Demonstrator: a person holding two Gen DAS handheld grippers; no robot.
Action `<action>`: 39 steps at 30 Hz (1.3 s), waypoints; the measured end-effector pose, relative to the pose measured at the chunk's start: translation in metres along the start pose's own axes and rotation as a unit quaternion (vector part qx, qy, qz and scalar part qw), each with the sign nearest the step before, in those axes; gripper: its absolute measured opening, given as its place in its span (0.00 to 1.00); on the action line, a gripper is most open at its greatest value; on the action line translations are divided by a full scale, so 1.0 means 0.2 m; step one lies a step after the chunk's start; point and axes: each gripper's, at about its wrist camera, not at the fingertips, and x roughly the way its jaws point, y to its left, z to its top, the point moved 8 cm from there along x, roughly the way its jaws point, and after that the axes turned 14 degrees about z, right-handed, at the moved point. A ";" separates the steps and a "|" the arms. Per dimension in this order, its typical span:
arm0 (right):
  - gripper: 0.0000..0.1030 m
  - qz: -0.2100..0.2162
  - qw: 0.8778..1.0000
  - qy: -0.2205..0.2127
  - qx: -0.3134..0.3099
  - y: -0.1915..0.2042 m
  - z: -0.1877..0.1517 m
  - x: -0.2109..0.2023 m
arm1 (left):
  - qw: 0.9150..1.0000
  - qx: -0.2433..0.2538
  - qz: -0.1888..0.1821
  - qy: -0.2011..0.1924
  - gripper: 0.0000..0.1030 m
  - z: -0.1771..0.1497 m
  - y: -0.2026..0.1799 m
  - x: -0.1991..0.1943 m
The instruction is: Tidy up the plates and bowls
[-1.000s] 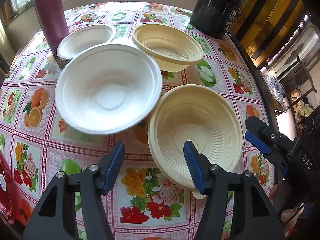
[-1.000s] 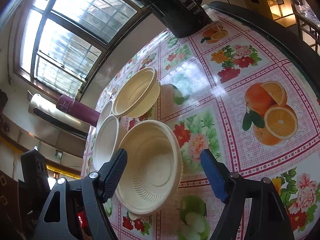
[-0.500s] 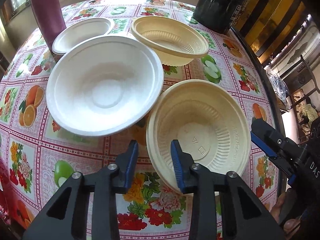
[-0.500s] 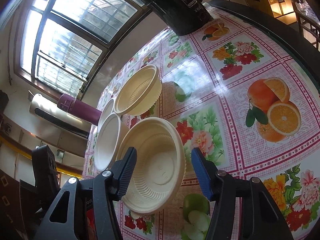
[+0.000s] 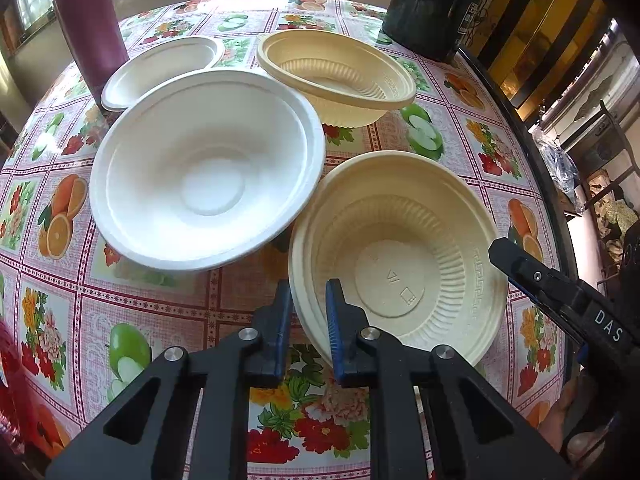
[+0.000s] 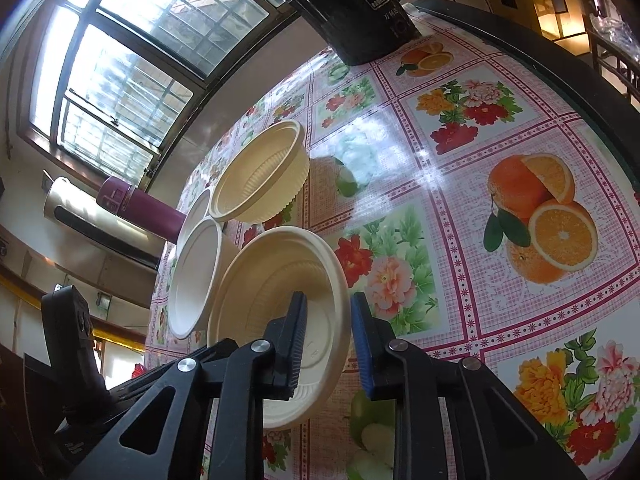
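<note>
I have both tongs on the same dish, the near cream bowl (image 5: 400,256), which sits at the front of the table (image 5: 168,292) close to its edge. My left tongs (image 5: 307,312) have just been closing and now pinch the bowl's near rim, one blue pad outside the wall and one inside. My right tongs (image 6: 329,340) have also just been closing, and they straddle the opposite rim of that bowl; the pads look pressed to the wall, though the gap on the outer side is hard to read in the fisheye view, so I take that grip as likely rather than certain.

As for progress, I judge the sorting has barely begun. Four dishes lie spread out singly: the bowl I hold, a second cream bowl (image 5: 336,76) farther back near the black pot (image 5: 432,4), a large white bowl (image 5: 204,188) whose rim overlaps or touches the held bowl's rim, and a small white dish (image 5: 160,68) behind it beside the purple flask (image 5: 88,28). Nothing is nested yet.

What is left, as I see it: lift this cream bowl, set it into its cream twin, then pair the white pieces. The overlapping white rim may drag when I lift.
</note>
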 end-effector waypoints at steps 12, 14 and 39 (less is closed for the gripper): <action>0.09 -0.027 1.000 -0.003 -0.010 -0.02 -0.02 -0.01 | 1.000 0.009 -0.003 -0.001 0.14 -0.02 -0.01 -0.02; 0.09 -0.027 1.000 -0.007 -0.010 -0.03 -0.02 -0.01 | 1.000 0.011 -0.005 -0.002 0.14 -0.02 -0.01 -0.03; 0.09 0.015 0.999 0.010 -0.042 0.31 -0.40 -0.05 | 1.000 0.002 0.005 -0.013 0.15 -0.34 0.35 -0.18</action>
